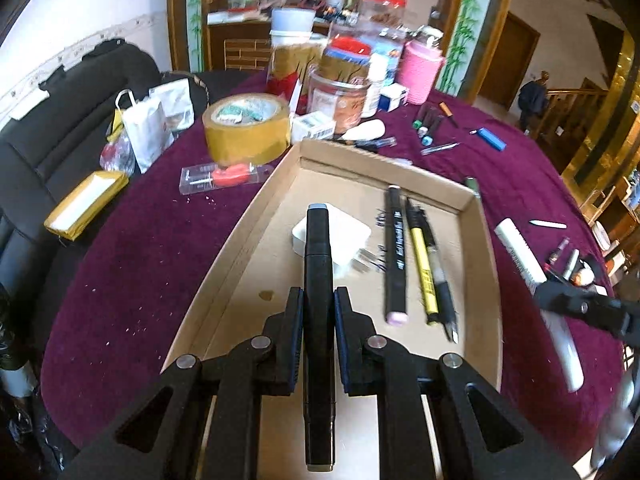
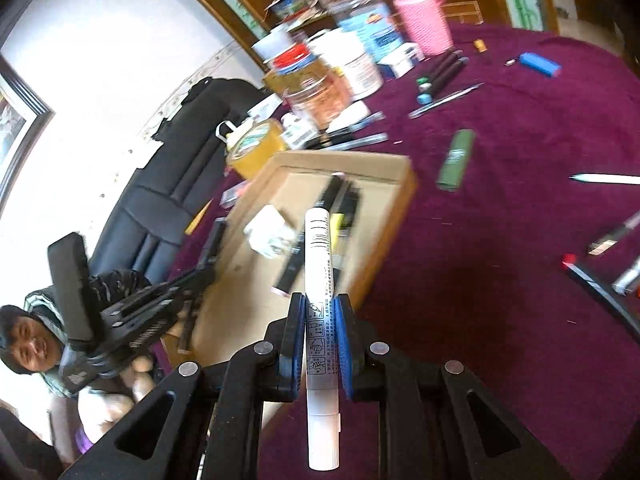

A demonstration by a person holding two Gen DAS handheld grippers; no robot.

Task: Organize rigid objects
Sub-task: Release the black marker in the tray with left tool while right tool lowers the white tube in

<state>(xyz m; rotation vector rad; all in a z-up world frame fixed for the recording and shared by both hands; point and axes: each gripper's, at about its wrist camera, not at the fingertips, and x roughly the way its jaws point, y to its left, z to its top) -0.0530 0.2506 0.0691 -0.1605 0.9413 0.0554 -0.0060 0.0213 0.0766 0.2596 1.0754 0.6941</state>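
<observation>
My left gripper (image 1: 319,300) is shut on a black marker (image 1: 318,264), held lengthwise above a shallow cardboard tray (image 1: 224,256). In the tray lie a white charger plug (image 1: 344,236), another black marker (image 1: 395,256) and a yellow pen (image 1: 424,272). My right gripper (image 2: 320,308) is shut on a white marker (image 2: 320,264), above the purple tablecloth just right of the tray (image 2: 396,216). In the left wrist view the right gripper (image 1: 560,300) and its white marker (image 1: 520,256) show at the right edge. The left gripper (image 2: 200,280) shows at the left of the right wrist view.
A tape roll (image 1: 246,128), jars (image 1: 340,100), a pink cup (image 1: 420,72) and small boxes crowd the far side. Loose pens (image 1: 430,124), a blue lighter (image 1: 492,139) and a green lighter (image 2: 456,160) lie on the purple cloth (image 1: 140,260). A person sits at lower left by a black sofa (image 2: 168,184).
</observation>
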